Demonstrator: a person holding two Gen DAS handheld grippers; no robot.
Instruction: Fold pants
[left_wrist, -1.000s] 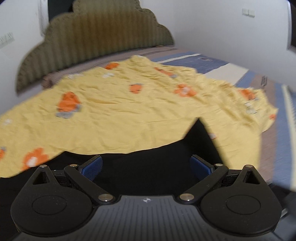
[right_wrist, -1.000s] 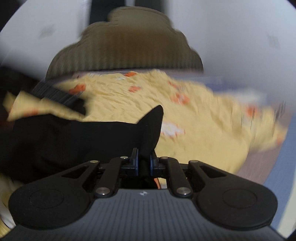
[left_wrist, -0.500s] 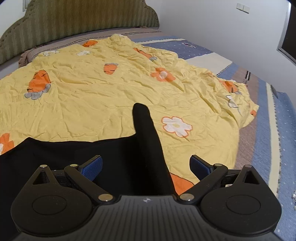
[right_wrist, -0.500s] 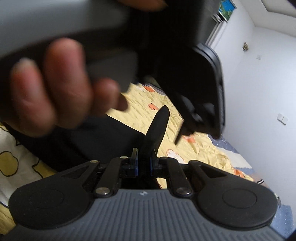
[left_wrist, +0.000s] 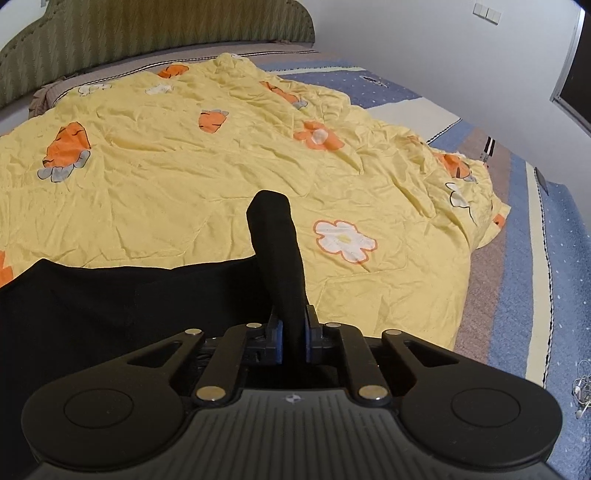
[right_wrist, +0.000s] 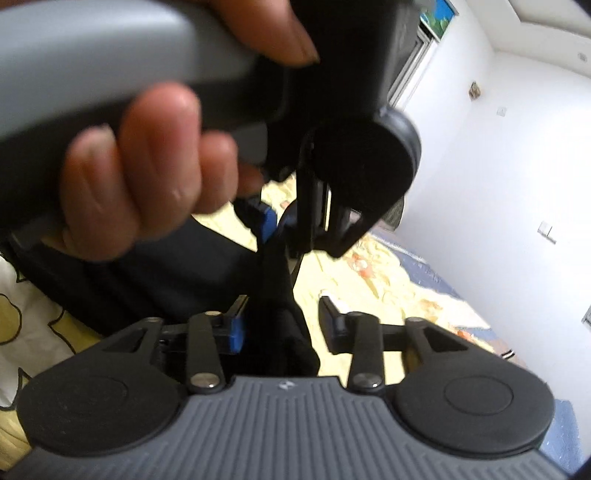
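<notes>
Left gripper (left_wrist: 293, 334) now clamps pants (left_wrist: 275, 236); right gripper (right_wrist: 281, 328) opened.

pants (left_wrist: 110, 306): matt black cloth, smooth | quilt (left_wrist: 184, 177): yellow creased cloth, printed flowers | headboard (left_wrist: 147, 33): ribbed green fabric, upper left | left gripper (left_wrist: 293, 334): matt black plastic, shiny metal pins, blue pads | right gripper (right_wrist: 280, 325): ribbed grey plastic body
</notes>
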